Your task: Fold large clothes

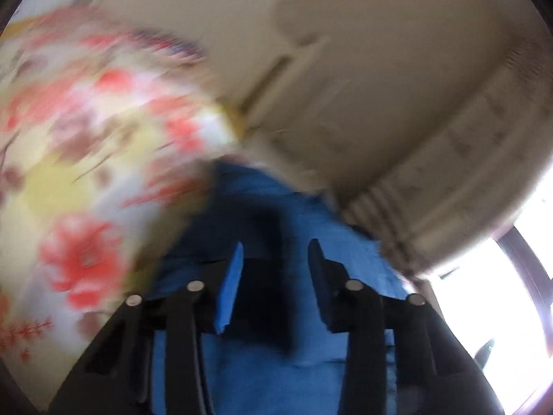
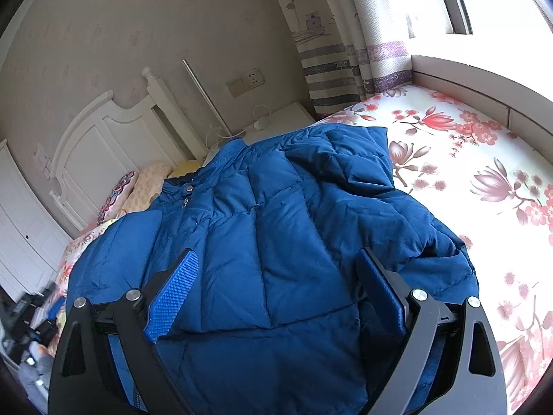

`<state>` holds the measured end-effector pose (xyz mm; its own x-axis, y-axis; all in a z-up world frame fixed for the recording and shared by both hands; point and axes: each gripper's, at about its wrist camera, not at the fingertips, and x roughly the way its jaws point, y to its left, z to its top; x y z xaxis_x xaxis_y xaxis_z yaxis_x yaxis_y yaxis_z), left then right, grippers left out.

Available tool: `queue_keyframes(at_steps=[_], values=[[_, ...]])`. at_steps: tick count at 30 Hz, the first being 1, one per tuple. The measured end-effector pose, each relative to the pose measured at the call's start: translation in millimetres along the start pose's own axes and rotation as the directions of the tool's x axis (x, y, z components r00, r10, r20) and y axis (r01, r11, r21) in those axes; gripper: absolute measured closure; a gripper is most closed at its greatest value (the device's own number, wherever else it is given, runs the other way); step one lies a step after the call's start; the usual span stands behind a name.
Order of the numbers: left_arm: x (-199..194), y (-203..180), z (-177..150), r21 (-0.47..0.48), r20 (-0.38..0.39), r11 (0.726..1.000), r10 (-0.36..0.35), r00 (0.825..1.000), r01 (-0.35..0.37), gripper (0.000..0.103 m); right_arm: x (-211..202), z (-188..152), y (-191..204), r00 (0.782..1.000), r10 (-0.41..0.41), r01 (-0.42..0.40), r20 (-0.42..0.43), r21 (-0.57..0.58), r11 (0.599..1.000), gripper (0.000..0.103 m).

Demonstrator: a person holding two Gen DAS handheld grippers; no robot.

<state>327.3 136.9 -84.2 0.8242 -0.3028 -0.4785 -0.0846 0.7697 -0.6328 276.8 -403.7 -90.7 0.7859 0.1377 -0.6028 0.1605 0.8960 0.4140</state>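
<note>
- Thing to fold: a dark blue quilted puffer jacket (image 2: 276, 235), spread on a bed covered by a white sheet with red and pink flowers (image 2: 484, 159).
- The jacket lies mostly flat, front up. Its collar with a metal snap (image 2: 188, 189) is at the far end, toward the white wooden headboard (image 2: 103, 145); the hem is nearest the right wrist camera.
- Long axis: hem to collar, running away from the camera toward the headboard and leaning slightly left in that view.
- One sleeve (image 2: 349, 152) is doubled over the body near the shoulder. Cuff and lower side bunch at the right edge (image 2: 449, 252). My read: one side is partly tucked in and the fold is unfinished.
- Right gripper (image 2: 280, 290) hangs over the hem end, tilted down, blue ribbed pads wide apart. Nothing sits between them and there's no fabric contact I can confirm. It looks lined up with the centre panel, probably staged for a hem grab.
- Left gripper (image 1: 274, 276) view is heavily motion-blurred. Its fingers (image 1: 230, 287) are narrowly spaced, with a gap between them and nothing pinched that I can see.
- Blue jacket fabric (image 1: 311, 242) sits below and ahead of the left gripper; contact can't be told through the blur.
- The flowered sheet (image 1: 86, 173) fills the left of that view, with the wall beyond.
- Risk, my judgement: puffy fill springs back, so folds may not hold.
</note>
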Motion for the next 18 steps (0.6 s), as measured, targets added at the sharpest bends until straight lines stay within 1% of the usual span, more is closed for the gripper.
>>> queue_keyframes(at_steps=[1,2,3,4,5,6,7,8,9,10,11,13,14,15,16,17,18], values=[[2,5,-1,-0.012,-0.015,1.0,0.019,1.0,-0.019,0.067,0,-1,3,1.0,-0.005,0.005,0.002,-0.016,1.0,0.014],[8,9,-2,-0.02,-0.033,0.998,0.067,0.997,-0.067,0.067,-1,-1,7,1.0,-0.01,0.01,0.006,-0.036,0.999,0.015],[8,12,-2,-0.025,-0.037,0.995,0.099,0.994,-0.1,0.067,-3,-3,13,1.0,-0.02,0.022,0.02,-0.07,0.997,0.016],[10,13,-2,-0.031,-0.034,0.992,0.119,0.992,-0.12,0.064,-5,-4,19,0.999,-0.028,0.031,0.031,-0.099,0.995,0.017],[8,13,-2,-0.03,-0.029,0.991,0.13,0.991,-0.131,0.06,-8,-6,32,0.998,-0.034,0.041,0.048,-0.159,0.986,0.018],[7,13,-3,-0.025,-0.019,0.989,0.148,0.989,-0.148,0.052,-12,-9,47,0.998,-0.029,0.043,0.063,-0.229,0.973,0.018],[6,11,-3,-0.023,-0.004,0.985,0.173,0.985,-0.173,0.046,-17,-15,71,0.997,-0.011,0.036,0.077,-0.327,0.944,0.018],[5,11,-4,-0.024,0.003,0.983,0.18,0.984,-0.18,0.035,-20,-23,94,0.997,0.013,0.02,0.076,-0.413,0.91,0.018],[6,12,-4,-0.027,0.009,0.983,0.179,0.984,-0.179,0.032,-21,-30,115,0.997,0.037,-0.001,0.064,-0.494,0.869,0.018],[3,14,-3,-0.031,0.011,0.983,0.18,0.984,-0.18,0.032,-22,-38,134,0.997,0.054,-0.017,0.05,-0.56,0.828,0.018],[0,18,-2,-0.04,0.011,0.983,0.182,0.983,-0.181,0.032,-20,-53,168,0.997,0.071,-0.038,0.022,-0.668,0.743,0.018],[1,24,-1,-0.058,0.001,0.983,0.172,0.985,-0.172,0.031,-15,-73,207,0.996,0.084,-0.08,-0.036,-0.774,0.628,0.018],[2,28,-2,-0.066,0.0,0.983,0.172,0.985,-0.172,0.031,-9,-85,228,0.994,0.082,-0.101,-0.066,-0.819,0.565,0.018],[4,28,-3,-0.073,0.001,0.982,0.173,0.985,-0.173,0.031,-4,-95,244,0.995,0.069,-0.102,-0.078,-0.852,0.514,0.018],[3,29,-3,-0.077,0.002,0.982,0.172,0.985,-0.171,0.031,4,-111,263,0.997,0.048,-0.08,-0.065,-0.898,0.432,0.018],[2,29,-3,-0.078,0.006,0.982,0.171,0.985,-0.17,0.031,9,-119,274,0.998,0.039,-0.058,-0.046,-0.922,0.384,0.018],[3,30,-3,-0.079,0.009,0.982,0.171,0.985,-0.17,0.031,15,-130,286,0.999,0.032,-0.029,-0.02,-0.946,0.324,0.018]])
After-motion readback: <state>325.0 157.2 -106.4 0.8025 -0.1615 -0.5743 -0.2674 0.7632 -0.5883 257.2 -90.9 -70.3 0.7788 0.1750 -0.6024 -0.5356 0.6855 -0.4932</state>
